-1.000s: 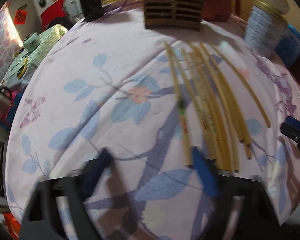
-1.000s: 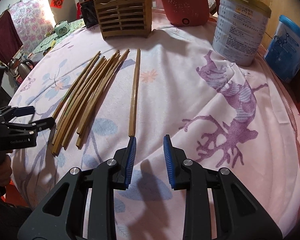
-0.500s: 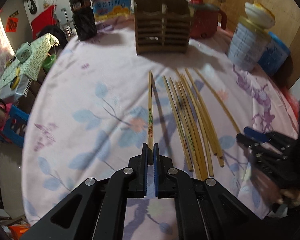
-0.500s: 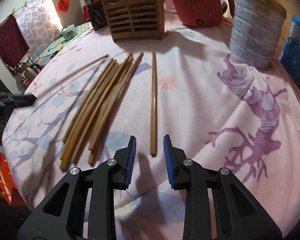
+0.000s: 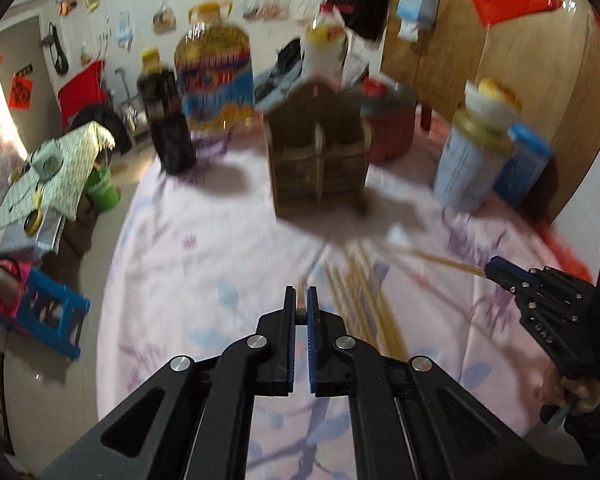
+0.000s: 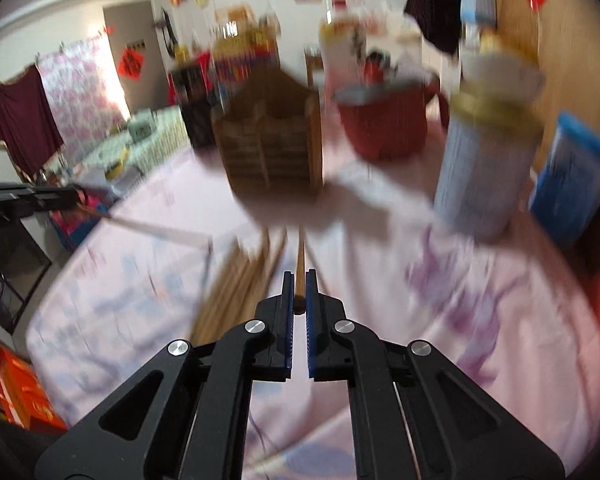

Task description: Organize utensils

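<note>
We find a round table covered with a pale pink cloth [image 5: 204, 264] printed with blue leaves and purple figures. On it, toward the far side, we note a slatted wooden utensil holder [image 5: 320, 160] standing upright. Left of it stand a dark bottle [image 5: 166, 120] and a large yellow oil jug with a blue label [image 5: 216, 76]. Right of the holder sit a red pot [image 5: 388, 120], a pale blue tin with a gold rim [image 5: 468, 164] and a blue container [image 5: 524, 168]. A loose bundle of bamboo chopsticks [image 5: 364, 300] lies on the cloth nearer us.
</note>
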`<action>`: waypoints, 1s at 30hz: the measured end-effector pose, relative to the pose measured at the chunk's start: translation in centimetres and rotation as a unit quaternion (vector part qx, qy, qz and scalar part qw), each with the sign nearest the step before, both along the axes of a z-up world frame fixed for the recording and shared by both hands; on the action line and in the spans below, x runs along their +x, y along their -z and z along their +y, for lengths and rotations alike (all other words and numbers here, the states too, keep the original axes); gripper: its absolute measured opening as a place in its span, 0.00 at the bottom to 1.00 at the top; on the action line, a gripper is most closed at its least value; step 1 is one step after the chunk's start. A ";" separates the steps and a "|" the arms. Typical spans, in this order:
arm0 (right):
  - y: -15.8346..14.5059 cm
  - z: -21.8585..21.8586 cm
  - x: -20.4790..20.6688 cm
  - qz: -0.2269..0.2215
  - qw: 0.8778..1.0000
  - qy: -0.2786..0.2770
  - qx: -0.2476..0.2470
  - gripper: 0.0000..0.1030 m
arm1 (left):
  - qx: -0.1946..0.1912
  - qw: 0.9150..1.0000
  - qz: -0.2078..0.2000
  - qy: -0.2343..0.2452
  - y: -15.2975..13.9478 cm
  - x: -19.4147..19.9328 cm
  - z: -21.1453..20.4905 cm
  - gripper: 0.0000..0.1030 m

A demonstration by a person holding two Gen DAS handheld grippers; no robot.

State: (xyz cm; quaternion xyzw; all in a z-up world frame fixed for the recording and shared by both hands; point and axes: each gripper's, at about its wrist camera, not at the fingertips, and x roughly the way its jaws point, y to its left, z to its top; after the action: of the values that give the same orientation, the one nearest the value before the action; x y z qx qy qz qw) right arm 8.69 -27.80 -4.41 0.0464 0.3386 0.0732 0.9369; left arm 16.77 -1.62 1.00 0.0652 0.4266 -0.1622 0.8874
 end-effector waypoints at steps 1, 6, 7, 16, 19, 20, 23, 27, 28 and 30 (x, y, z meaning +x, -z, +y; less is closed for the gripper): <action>-1.1 -0.1 0.2 -0.009 1.000 0.002 0.004 0.06 | -0.005 1.000 -0.006 0.003 -1.1 0.6 -0.1 0.05; -4.7 -0.7 0.3 -0.038 0.999 0.012 0.027 0.06 | -0.026 0.999 -0.024 0.012 -5.1 3.5 -0.4 0.05; -5.0 -0.6 -0.1 -0.039 0.999 0.012 0.029 0.06 | -0.029 0.999 -0.027 0.013 -5.8 4.1 -0.6 0.05; -6.0 -1.1 -2.6 -0.043 0.997 0.045 0.042 0.06 | -0.045 0.995 -0.088 0.022 -13.1 11.6 -2.5 0.05; -6.2 -1.6 -3.3 -0.043 0.996 0.066 0.040 0.06 | -0.051 0.993 -0.099 0.025 -14.1 14.0 -3.8 0.05; -6.2 -1.8 -3.5 -0.043 0.996 0.073 0.039 0.06 | -0.047 0.994 -0.101 0.024 -14.0 14.9 -4.4 0.05; -6.3 -2.3 -4.2 -0.044 0.994 0.093 0.035 0.06 | -0.031 0.995 -0.097 0.018 -12.5 16.9 -5.3 0.05; -6.4 -3.1 -4.5 -0.042 0.992 0.113 0.039 0.06 | -0.035 0.998 -0.046 0.013 -8.8 18.3 -5.5 0.48; -6.6 -3.3 -4.2 -0.042 0.992 0.113 0.044 0.06 | -0.035 0.998 -0.046 0.008 -8.3 18.0 -5.3 0.59; -6.8 -3.3 -3.3 -0.043 0.992 0.105 0.053 0.06 | -0.030 0.998 -0.058 0.002 -7.8 16.6 -4.6 0.66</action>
State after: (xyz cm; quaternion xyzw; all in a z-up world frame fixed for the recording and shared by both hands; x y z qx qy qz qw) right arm 5.42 -31.15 2.38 0.1286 0.2871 -0.0060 0.9492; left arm 33.38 -6.21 8.82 0.0484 0.3693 -0.1724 0.9119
